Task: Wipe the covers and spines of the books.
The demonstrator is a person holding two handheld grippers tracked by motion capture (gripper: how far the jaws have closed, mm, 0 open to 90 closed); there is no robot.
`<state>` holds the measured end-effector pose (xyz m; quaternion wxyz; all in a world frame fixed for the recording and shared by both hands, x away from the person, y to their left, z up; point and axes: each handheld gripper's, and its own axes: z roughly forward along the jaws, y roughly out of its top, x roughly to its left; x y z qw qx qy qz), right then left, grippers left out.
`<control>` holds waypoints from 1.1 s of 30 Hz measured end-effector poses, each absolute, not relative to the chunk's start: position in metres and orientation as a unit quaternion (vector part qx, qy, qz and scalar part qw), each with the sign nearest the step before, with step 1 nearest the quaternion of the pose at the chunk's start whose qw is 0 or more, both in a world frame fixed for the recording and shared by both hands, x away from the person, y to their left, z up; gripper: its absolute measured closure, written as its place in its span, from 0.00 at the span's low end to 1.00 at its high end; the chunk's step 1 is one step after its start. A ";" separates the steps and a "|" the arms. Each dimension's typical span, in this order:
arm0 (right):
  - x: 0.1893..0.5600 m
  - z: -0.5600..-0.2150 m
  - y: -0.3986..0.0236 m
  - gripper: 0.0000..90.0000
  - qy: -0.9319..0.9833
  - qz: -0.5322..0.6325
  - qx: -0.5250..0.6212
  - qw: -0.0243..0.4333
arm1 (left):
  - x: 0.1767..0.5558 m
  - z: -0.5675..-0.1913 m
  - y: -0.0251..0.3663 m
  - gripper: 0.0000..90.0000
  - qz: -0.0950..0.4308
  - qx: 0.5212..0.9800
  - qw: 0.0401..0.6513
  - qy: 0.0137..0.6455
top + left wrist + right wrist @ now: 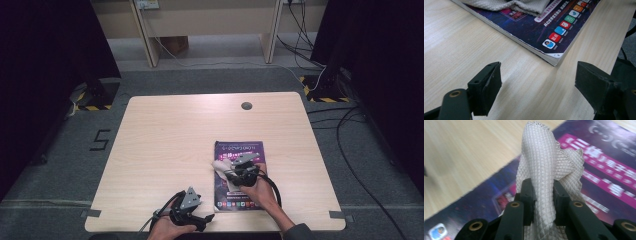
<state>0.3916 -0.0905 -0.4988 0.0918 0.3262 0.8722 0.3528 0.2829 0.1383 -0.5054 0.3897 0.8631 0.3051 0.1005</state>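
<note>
A dark purple book (239,150) lies flat on the table's near right part. My right gripper (231,172) is over the book, shut on a white waffle-weave cloth (222,166) that bunches up between the jaws and touches the cover. In the right gripper view the cloth (544,170) rises from between the pressed pads (527,195) above the book (599,165). My left gripper (207,218) rests near the table's front edge, open, with nothing between its fingers. In the left gripper view its jaws stand wide apart before the corner of the book (554,32), with the cloth (519,5) at the top.
The light wooden table (170,135) has a round cable hole (246,105) near its far edge. Beyond it stand desk legs (145,35) and loose cables (345,125) on the grey floor. Black curtains flank both sides.
</note>
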 end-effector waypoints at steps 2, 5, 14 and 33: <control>0.390 -0.499 -0.086 0.84 0.874 0.356 0.319 0.086 | 0.283 -0.505 0.138 0.23 0.099 0.864 0.390 0.304; 0.387 -0.499 -0.081 0.84 0.877 0.357 0.311 0.082 | 0.283 -0.505 0.139 0.23 0.100 0.863 0.390 0.306; 0.399 -0.499 -0.098 0.83 0.867 0.350 0.339 0.101 | 0.283 -0.505 0.139 0.23 0.100 0.863 0.390 0.306; 0.386 -0.500 -0.080 0.83 0.875 0.360 0.313 0.087 | 0.283 -0.505 0.139 0.22 0.101 0.864 0.389 0.305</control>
